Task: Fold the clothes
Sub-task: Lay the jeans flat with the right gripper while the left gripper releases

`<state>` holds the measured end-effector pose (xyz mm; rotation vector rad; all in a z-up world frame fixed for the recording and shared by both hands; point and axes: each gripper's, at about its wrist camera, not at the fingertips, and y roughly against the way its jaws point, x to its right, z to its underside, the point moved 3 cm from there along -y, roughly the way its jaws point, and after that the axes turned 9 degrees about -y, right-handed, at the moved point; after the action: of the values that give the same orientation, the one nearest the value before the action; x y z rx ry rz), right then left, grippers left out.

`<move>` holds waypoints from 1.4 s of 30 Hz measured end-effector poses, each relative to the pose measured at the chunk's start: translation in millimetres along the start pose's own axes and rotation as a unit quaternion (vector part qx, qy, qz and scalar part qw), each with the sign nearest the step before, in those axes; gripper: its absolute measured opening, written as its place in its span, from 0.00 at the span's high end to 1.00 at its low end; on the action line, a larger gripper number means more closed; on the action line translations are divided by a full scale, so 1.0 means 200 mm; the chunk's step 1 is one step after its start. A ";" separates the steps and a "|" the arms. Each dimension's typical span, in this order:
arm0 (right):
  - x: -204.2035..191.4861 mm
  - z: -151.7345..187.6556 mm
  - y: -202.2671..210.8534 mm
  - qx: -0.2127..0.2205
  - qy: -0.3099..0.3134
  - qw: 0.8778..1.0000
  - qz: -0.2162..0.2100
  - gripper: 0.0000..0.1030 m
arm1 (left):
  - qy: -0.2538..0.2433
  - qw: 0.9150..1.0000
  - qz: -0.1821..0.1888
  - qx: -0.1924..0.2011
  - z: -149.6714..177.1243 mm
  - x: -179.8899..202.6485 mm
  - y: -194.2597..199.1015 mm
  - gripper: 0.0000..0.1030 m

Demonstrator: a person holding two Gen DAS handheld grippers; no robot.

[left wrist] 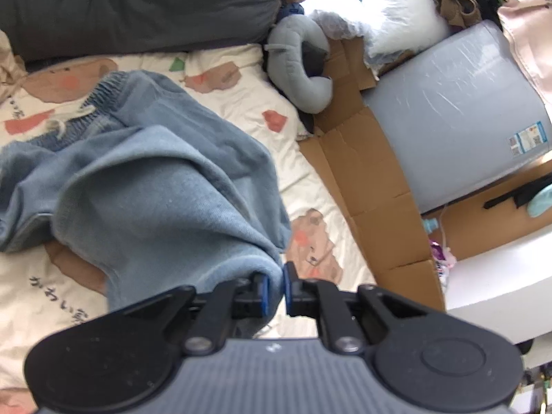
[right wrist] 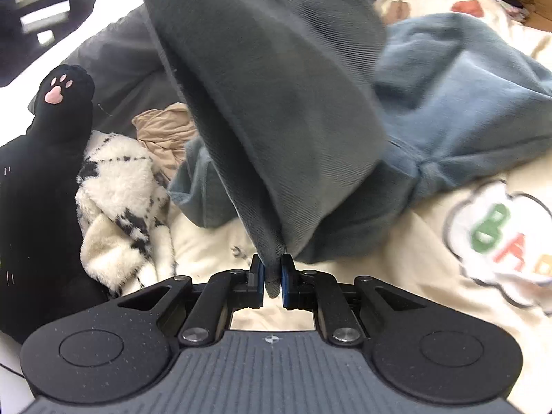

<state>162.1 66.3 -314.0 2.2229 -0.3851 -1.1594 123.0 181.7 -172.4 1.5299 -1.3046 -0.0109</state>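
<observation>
Blue sweatpants (left wrist: 145,172) with an elastic waistband (left wrist: 103,93) and a white drawstring lie rumpled on a cartoon-print bedsheet (left wrist: 241,96). My left gripper (left wrist: 275,288) is shut on a cuffed hem of the sweatpants, and the cloth rises from its pads toward the waistband. In the right wrist view the same sweatpants (right wrist: 448,103) spread to the right, and a fold of them (right wrist: 276,120) stands up in front of the camera. My right gripper (right wrist: 272,276) is shut on the lower edge of that fold, just above the sheet (right wrist: 379,293).
A dark grey duvet (left wrist: 138,3) lies behind the sweatpants. A grey plush (left wrist: 303,62), flattened cardboard (left wrist: 372,179) and a wrapped grey mattress (left wrist: 455,110) sit to the right. In the right wrist view, a black paw-print plush (right wrist: 45,158), a fluffy black-and-white garment (right wrist: 120,200) and beige cloth (right wrist: 165,127) lie left.
</observation>
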 end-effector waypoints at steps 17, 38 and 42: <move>0.21 0.21 0.63 -0.024 -0.011 0.997 0.075 0.93 | -0.028 0.999 -0.034 -0.003 0.09 -0.05 0.14 0.65; 0.64 0.33 1.55 0.052 -0.143 0.958 0.241 0.93 | 0.060 0.981 -0.182 0.033 0.16 -0.72 0.38 0.46; 0.69 0.35 1.69 0.066 -0.170 0.948 0.261 0.93 | 0.064 0.979 -0.190 0.044 0.14 -0.79 0.37 0.43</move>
<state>190.0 -293.6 -223.1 1.8448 -1.1464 -1.2322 -9.5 287.9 -225.1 1.8072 -0.9079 -0.0980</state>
